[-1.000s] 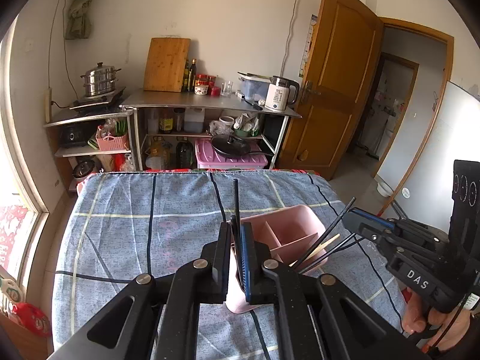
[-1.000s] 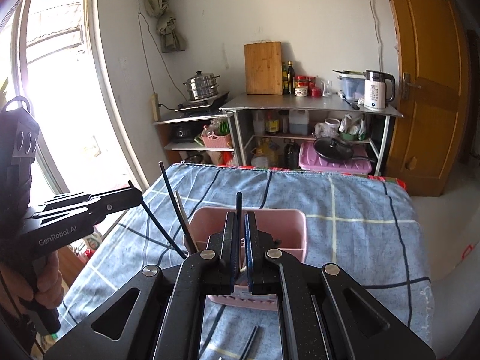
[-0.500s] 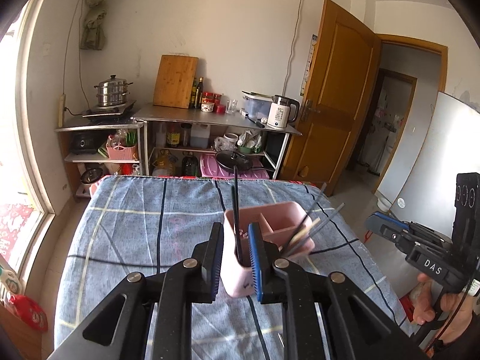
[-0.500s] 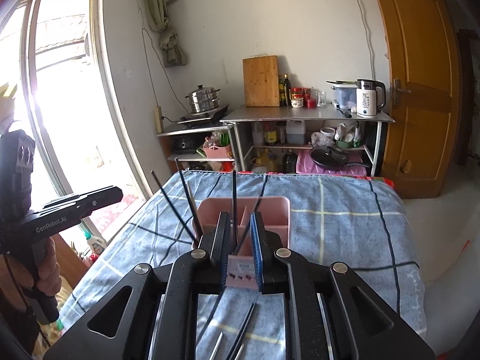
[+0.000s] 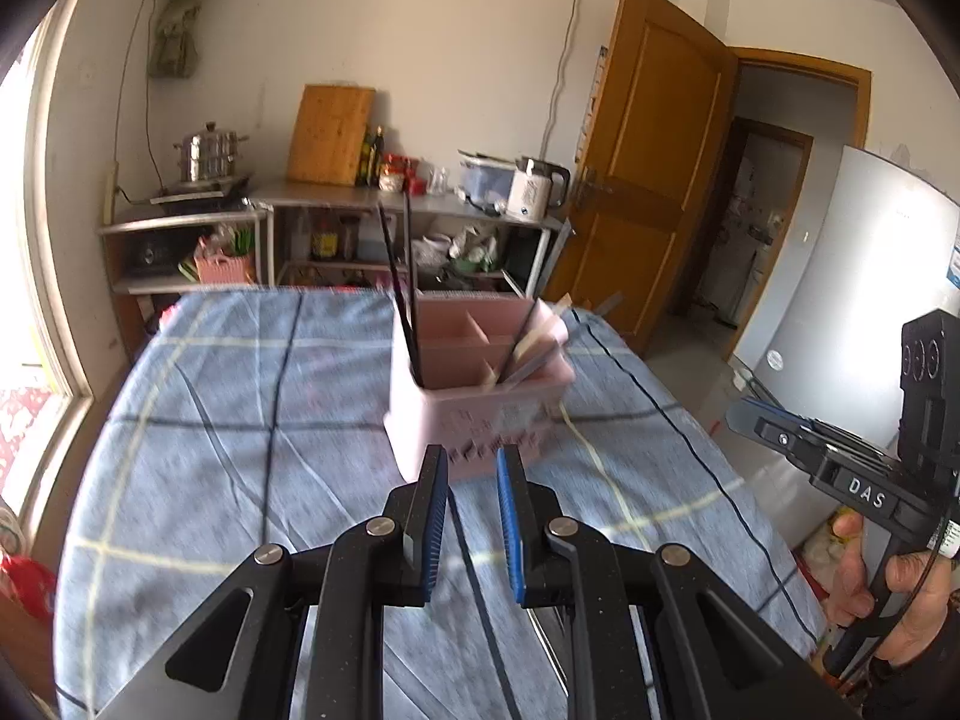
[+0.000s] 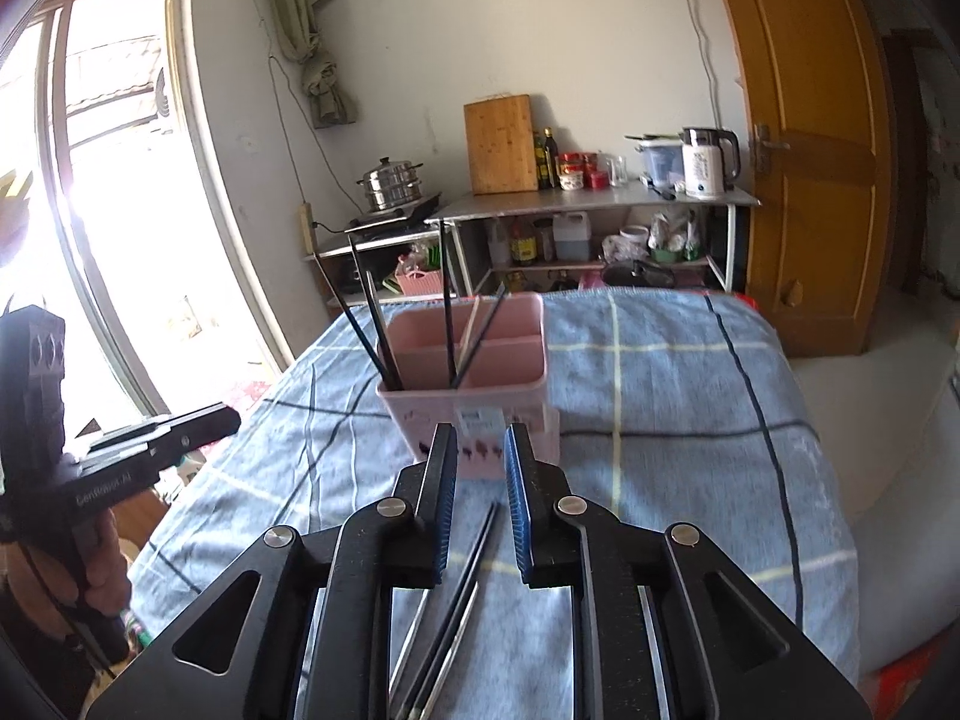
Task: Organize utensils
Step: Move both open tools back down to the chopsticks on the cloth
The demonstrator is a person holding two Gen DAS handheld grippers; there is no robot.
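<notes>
A pink utensil caddy point(image 6: 474, 372) stands on the blue checked cloth of the worktop point(image 6: 660, 384), at 12 o'clock from both cameras. Its inner walls split it into compartments, so that kinds of utensil can be kept apart. Two black chopsticks point(image 6: 372, 324) lean out of its corner at 9 o'clock in the right wrist view. Another black pair point(image 6: 447, 300) rises from the next compartment, beside a pale stick whose kind I cannot tell.

The right hand-held gripper point(image 6: 480, 480) hangs just short of the caddy, its blue pads parted by a narrow gap and holding nothing. Below it, at 6 o'clock, loose chopsticks point(image 6: 462, 588) lie on the cloth, dark and silvery; these look like the ones left to sort, and the gripper hangs above them, seemingly placed to pick one up. The gripper body covers their near ends, so their count is unclear.

The left hand-held gripper point(image 5: 471, 483) is likewise parted and empty, facing the caddy from its other side. That view is blurred. The sticks at the caddy's 3 o'clock side smear together, and the caddy's floor is hidden.
</notes>
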